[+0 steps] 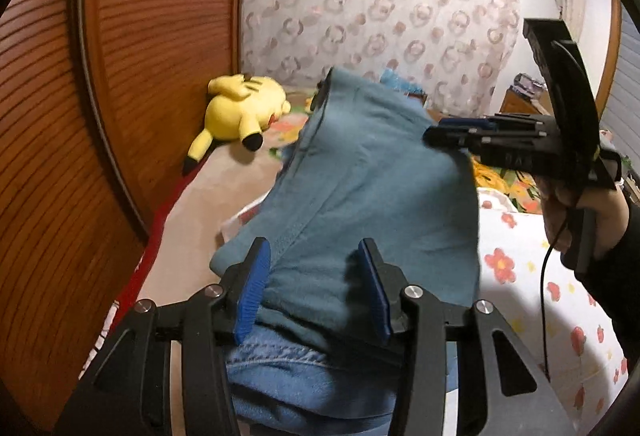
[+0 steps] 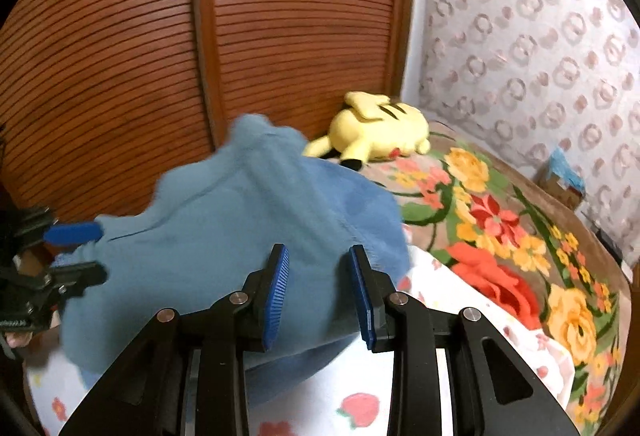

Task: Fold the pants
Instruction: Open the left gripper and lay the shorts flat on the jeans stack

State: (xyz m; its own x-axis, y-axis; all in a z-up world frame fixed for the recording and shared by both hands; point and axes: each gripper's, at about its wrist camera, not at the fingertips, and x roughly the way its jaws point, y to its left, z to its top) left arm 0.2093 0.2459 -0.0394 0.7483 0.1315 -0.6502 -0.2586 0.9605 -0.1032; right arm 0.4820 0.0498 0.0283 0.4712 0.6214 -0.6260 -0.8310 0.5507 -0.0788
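Teal pants (image 1: 360, 196) lie between both parted, ungripping pairs of fingers, left gripper (image 1: 316, 288) and right gripper (image 2: 320, 288), stretching far-left toward the plush toy (image 1: 244, 108).

I see the pants (image 1: 360, 188) – soft teal-blue fabric, rumpled and partly doubled over – draped loosely in a blurred heap on the bed (image 2: 500, 236), over its white flowered sheet (image 2: 360, 408).
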